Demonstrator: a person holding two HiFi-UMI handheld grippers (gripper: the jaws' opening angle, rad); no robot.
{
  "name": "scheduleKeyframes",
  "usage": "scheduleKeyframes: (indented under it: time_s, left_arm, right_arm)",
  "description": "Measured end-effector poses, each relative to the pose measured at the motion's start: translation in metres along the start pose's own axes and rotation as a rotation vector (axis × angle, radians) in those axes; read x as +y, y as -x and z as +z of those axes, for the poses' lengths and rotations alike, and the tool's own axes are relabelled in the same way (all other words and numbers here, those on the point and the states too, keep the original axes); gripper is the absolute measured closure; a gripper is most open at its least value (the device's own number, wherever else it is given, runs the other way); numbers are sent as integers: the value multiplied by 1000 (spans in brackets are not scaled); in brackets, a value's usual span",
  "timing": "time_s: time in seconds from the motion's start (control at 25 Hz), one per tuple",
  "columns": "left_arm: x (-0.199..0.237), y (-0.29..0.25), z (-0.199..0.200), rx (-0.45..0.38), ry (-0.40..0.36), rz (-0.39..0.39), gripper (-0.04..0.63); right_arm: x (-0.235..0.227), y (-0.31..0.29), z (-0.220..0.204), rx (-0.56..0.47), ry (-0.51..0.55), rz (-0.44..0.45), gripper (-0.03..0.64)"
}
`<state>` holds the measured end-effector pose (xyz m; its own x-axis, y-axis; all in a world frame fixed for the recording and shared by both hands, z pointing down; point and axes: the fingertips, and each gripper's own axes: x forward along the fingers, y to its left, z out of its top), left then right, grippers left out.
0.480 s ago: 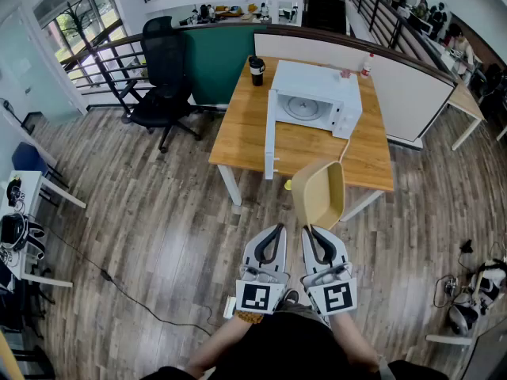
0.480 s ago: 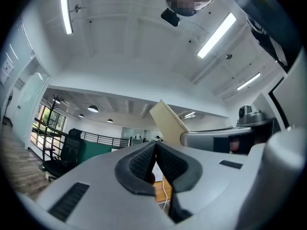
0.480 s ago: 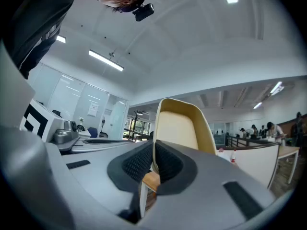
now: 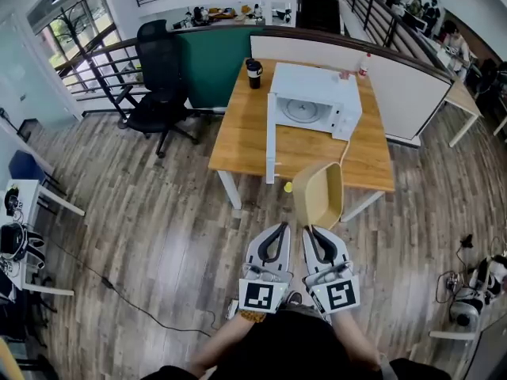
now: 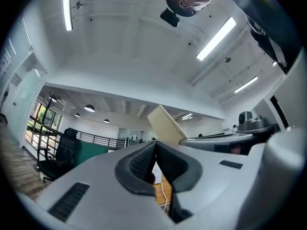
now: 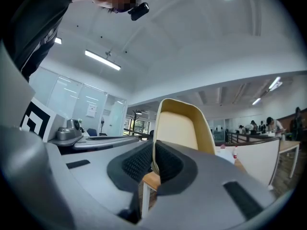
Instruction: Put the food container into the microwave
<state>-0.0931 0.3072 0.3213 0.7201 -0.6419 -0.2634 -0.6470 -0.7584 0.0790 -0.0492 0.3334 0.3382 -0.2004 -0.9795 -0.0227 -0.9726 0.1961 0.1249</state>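
A white microwave (image 4: 318, 100) stands on the wooden table (image 4: 242, 137) ahead, its door (image 4: 270, 137) swung wide open toward me. My right gripper (image 4: 311, 230) is shut on the near rim of a beige food container (image 4: 319, 192), held up on edge in front of the table. In the right gripper view the container (image 6: 184, 126) rises upright from the right gripper (image 6: 153, 155). Beside it, my left gripper (image 4: 280, 229) is shut with nothing in it. The left gripper view shows the left gripper (image 5: 154, 150) closed and the container (image 5: 165, 122) beyond it.
A black cup (image 4: 253, 71) stands at the table's far left corner and a red-capped bottle (image 4: 365, 65) at its far right. A black office chair (image 4: 158, 77) is left of the table. A low partition (image 4: 412, 85) runs behind. Cables and gear lie on the wooden floor at both sides.
Both grippers and the container keep the same pose near my body; only the view has shifted slightly.
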Motion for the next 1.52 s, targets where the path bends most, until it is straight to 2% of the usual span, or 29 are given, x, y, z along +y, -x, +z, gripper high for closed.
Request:
scheduleKeyframes:
  time_s: [0.2,0.72,1.16,1.36,1.52]
  left_arm:
    - [12,-2,-2,12,8,-15,575]
    - [17,-14,-22,62,0,-64,574]
    - [18,-58,-37,84,-41,-55,574]
    - [19,-89,-43,83,-54,-39,574]
    - [16,-113,-50,84,-56,-30,575]
  right_arm:
    - [10,-10,-5,19,12,20,591]
    - [2,-27,-16,7,-7,-25,592]
    - [-42,-57,-30,21,-49,-1,592]
    - [-69,-74,-27,-23,-46,13,591]
    - [-91,-82,-39,19,-68,34,592]
